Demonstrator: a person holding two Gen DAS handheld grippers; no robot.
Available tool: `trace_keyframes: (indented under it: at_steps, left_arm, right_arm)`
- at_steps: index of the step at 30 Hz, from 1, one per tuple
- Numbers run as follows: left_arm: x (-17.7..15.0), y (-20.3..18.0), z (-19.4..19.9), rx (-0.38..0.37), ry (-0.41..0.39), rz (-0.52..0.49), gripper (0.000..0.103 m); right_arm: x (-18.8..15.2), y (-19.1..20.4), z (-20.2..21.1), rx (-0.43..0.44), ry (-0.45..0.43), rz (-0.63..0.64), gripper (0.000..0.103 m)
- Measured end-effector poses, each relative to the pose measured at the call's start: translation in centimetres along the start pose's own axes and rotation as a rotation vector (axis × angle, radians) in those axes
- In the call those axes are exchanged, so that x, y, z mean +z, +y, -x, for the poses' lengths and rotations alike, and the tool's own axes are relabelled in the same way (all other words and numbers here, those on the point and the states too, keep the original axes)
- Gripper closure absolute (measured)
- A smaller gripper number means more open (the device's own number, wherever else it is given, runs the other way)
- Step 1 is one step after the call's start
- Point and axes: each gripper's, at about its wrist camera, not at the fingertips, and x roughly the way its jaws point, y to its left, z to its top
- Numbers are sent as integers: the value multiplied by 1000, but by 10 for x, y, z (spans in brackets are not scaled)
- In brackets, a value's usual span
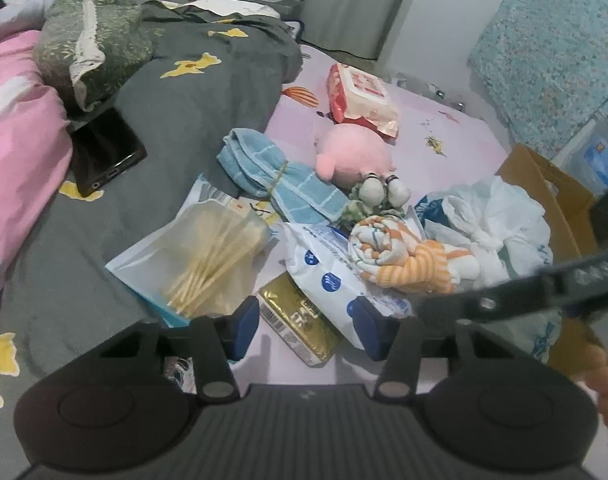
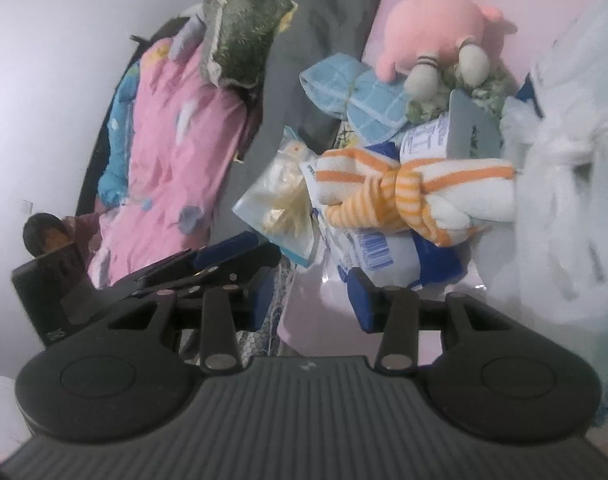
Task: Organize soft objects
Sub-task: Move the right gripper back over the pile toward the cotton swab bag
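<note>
An orange-striped rolled towel [image 1: 404, 256] [image 2: 416, 192] lies in a pile on the pink sheet, just ahead of both grippers. Beyond it are a tied blue towel [image 1: 272, 172] [image 2: 364, 100], a pink plush [image 1: 352, 152] [image 2: 436, 28] and a small doll with white feet [image 1: 378, 196]. My left gripper [image 1: 307, 328] is open above a gold packet [image 1: 300, 320] and a white wipes pack [image 1: 324, 276], its pads pressing on nothing. My right gripper [image 2: 313, 300] is open over bare sheet, short of the striped towel.
A bag of cotton swabs [image 1: 208, 256] lies to the left and a knotted white plastic bag [image 1: 492, 216] to the right. A cardboard box [image 1: 552, 200] stands at the bed's right edge. A phone [image 1: 104, 152], grey blanket [image 1: 192, 92] and green pillow [image 1: 88, 40] fill the left.
</note>
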Motion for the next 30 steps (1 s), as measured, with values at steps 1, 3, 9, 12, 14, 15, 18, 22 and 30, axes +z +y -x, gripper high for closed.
trace_keyframes:
  at_steps: [1, 3, 9, 12, 14, 15, 18, 22, 30]
  left_arm:
    - [0, -1, 0, 1, -1, -8, 55]
    - [-1, -1, -1, 2, -5, -22, 56]
    - [-1, 5, -1, -19, -6, -27, 59]
    - [0, 6, -2, -29, -4, -23, 61]
    - [1, 6, -3, -36, -3, -23, 61]
    - [1, 6, -4, -40, -2, -23, 61]
    - [3, 5, -7, -62, 7, -21, 61]
    - [4, 1, -11, -88, 24, -22, 60]
    - [24, -5, -11, -58, -14, -35, 56]
  right_arm:
    - [2, 0, -5, -5, -1, -1, 62]
    - [7, -2, -13, -24, -3, -9, 63]
    - [26, -8, -24, -92, -40, -3, 63]
    - [37, -8, -19, -110, -83, 8, 64]
    - [44, -8, -14, -111, -115, 13, 64]
    - [48, -8, -10, -120, -137, 20, 64]
    - [58, -6, 1, -181, -202, 53, 64]
    - [68, -15, 11, -221, -237, 39, 64]
    - [71, -14, 33, -181, -272, 27, 63]
